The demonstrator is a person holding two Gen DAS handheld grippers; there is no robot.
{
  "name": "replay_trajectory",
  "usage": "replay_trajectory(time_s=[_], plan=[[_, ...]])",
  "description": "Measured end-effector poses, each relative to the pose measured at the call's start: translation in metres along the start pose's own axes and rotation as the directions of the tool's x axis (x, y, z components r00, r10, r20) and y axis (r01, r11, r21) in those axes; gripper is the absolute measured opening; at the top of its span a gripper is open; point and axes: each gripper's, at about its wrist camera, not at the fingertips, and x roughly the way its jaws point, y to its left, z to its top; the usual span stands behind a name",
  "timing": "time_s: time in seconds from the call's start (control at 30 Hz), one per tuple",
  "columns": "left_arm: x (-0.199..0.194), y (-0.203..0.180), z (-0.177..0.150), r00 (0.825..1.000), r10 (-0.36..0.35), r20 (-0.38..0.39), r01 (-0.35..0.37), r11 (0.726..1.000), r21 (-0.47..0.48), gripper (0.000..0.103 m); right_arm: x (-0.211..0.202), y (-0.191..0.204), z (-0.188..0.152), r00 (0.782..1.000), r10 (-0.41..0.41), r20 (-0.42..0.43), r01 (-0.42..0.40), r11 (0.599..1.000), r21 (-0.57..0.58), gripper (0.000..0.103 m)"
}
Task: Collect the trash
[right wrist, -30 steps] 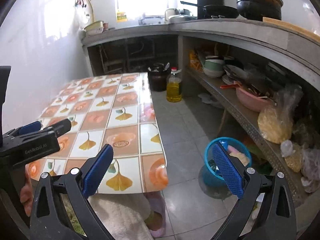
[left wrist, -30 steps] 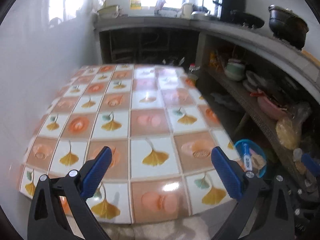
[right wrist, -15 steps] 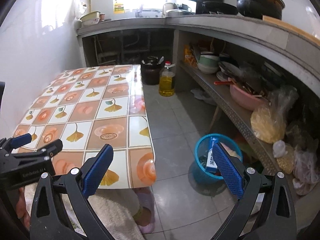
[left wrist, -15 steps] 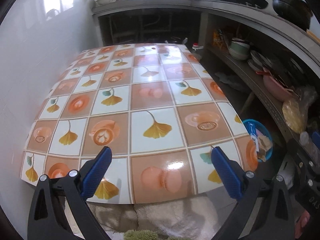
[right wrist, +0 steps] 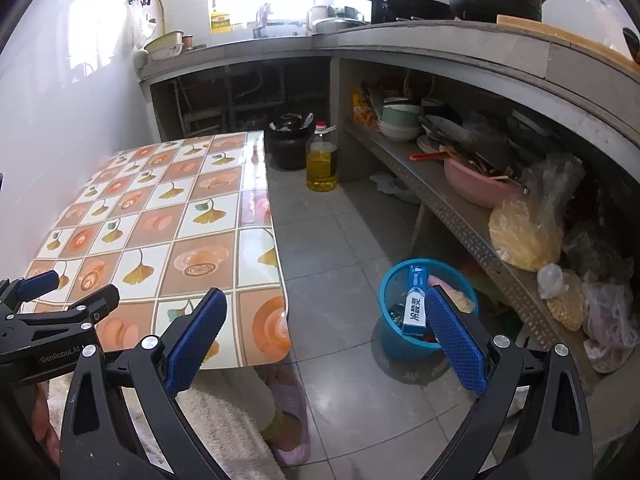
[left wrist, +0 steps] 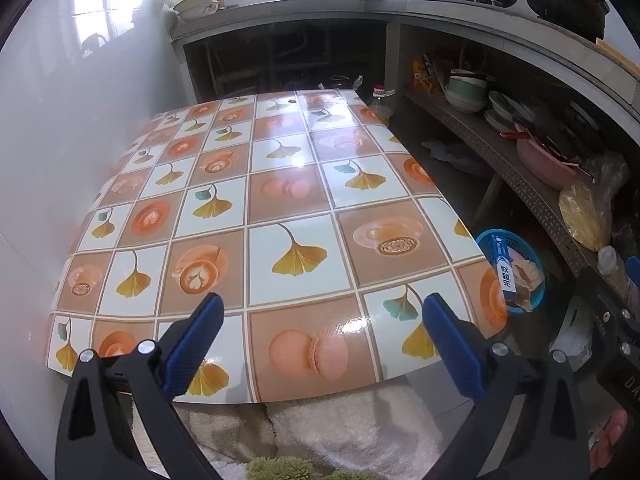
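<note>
A blue plastic basket stands on the floor right of the table, holding a blue-and-white toothpaste box and other scraps. My left gripper is open with nothing between its fingers, hovering over the near edge of the patterned table. My right gripper is open and empty too, held above the floor between the table corner and the basket. The left gripper's body shows at the left of the right wrist view.
A low shelf along the right carries bowls, a pink basin and plastic bags. A bottle of yellow oil and a black pot stand on the floor beyond the table. A person's slippered foot is under the table's near corner.
Both grippers have pulled back and risen, so more of the table and floor shows. Each stays open and empty. The basket now sits nearer the right gripper's right finger.
</note>
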Motion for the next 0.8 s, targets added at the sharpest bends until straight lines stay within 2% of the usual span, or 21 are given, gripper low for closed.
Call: replay_trajectory(time_s=[0.6, 0.8], plan=[[-0.005, 0.002, 0.002, 1.0, 0.019, 0.012, -0.019, 1.0, 0.005, 0.097, -0.002, -0.012, -0.001, 1.0, -0.027, 0.011, 0.027, 1.0, -0.001, 0.095], [-0.007, 0.012, 0.003, 0.999, 0.03, 0.018, -0.029, 0.999, -0.031, 0.097, -0.003, -0.018, 0.0, 0.999, -0.042, 0.019, 0.042, 0.999, 0.006, 0.095]])
